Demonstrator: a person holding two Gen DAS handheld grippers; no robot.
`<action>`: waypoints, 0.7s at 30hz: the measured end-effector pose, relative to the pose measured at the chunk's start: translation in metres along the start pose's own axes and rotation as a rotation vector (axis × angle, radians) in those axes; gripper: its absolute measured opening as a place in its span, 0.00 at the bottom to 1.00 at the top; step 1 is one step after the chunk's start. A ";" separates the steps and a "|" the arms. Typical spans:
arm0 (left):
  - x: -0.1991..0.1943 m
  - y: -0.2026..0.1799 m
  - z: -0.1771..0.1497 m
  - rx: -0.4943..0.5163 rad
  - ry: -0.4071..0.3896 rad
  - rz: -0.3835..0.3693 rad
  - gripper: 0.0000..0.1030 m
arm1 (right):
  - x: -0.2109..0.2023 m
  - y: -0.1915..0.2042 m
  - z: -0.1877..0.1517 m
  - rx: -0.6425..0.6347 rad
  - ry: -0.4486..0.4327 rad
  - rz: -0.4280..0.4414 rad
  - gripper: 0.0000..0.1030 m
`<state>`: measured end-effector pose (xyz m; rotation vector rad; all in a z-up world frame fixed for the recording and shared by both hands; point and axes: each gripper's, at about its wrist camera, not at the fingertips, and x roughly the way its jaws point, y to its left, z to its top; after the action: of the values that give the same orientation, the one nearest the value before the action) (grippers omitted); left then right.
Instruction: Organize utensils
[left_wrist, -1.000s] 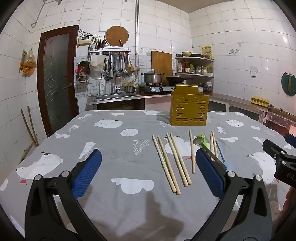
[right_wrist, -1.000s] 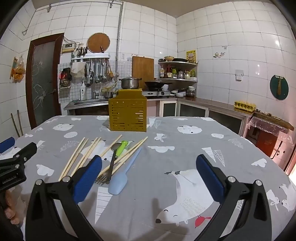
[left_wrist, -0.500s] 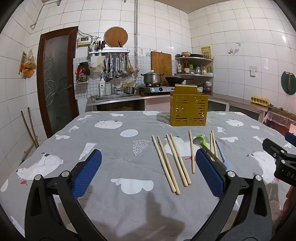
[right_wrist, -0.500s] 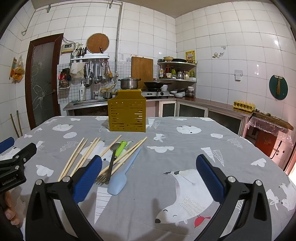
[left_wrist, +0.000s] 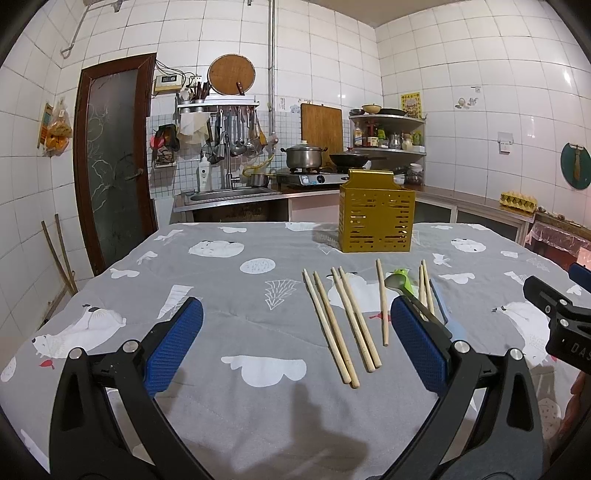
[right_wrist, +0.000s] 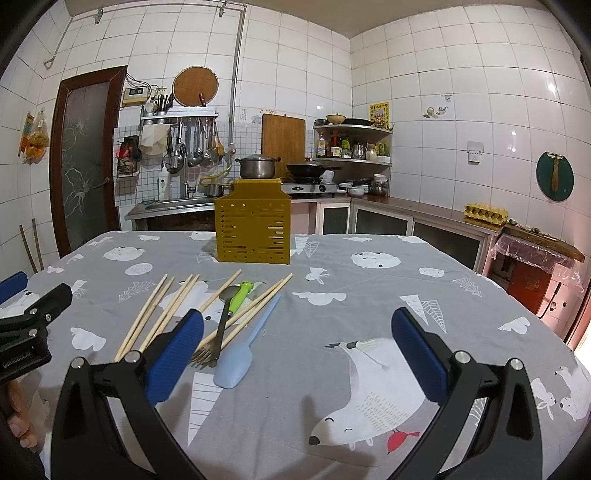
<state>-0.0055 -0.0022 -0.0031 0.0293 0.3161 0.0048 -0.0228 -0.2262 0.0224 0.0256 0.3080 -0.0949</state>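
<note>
Several wooden chopsticks (left_wrist: 345, 321) lie side by side on the grey cloth, ahead of my left gripper (left_wrist: 295, 343), which is open and empty. A yellow slotted utensil holder (left_wrist: 376, 218) stands upright beyond them; it also shows in the right wrist view (right_wrist: 253, 225). A green-handled fork (right_wrist: 225, 321), a pale blue scoop (right_wrist: 240, 347) and the chopsticks (right_wrist: 159, 314) lie left of my right gripper (right_wrist: 297, 350), which is open and empty. The fork's handle end (left_wrist: 400, 280) shows behind my left gripper's right finger.
The table (right_wrist: 351, 295) carries a grey cloth with polar bear prints. Behind it are a sink counter (left_wrist: 229, 194), a stove with pots (left_wrist: 306, 158) and a corner shelf (right_wrist: 351, 142). The other gripper shows at each view's edge (left_wrist: 557, 317) (right_wrist: 29, 332).
</note>
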 end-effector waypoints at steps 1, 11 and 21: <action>0.000 0.000 0.000 0.000 0.001 0.000 0.95 | 0.000 0.000 0.000 0.000 0.001 0.000 0.96; 0.001 0.000 -0.001 0.003 0.003 0.000 0.95 | 0.002 0.001 -0.001 0.005 0.004 -0.003 0.96; 0.001 0.001 0.000 0.004 0.005 0.000 0.95 | 0.001 0.002 -0.002 0.002 -0.003 -0.008 0.96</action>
<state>-0.0048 -0.0016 -0.0034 0.0334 0.3209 0.0046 -0.0227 -0.2240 0.0201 0.0265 0.3049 -0.1037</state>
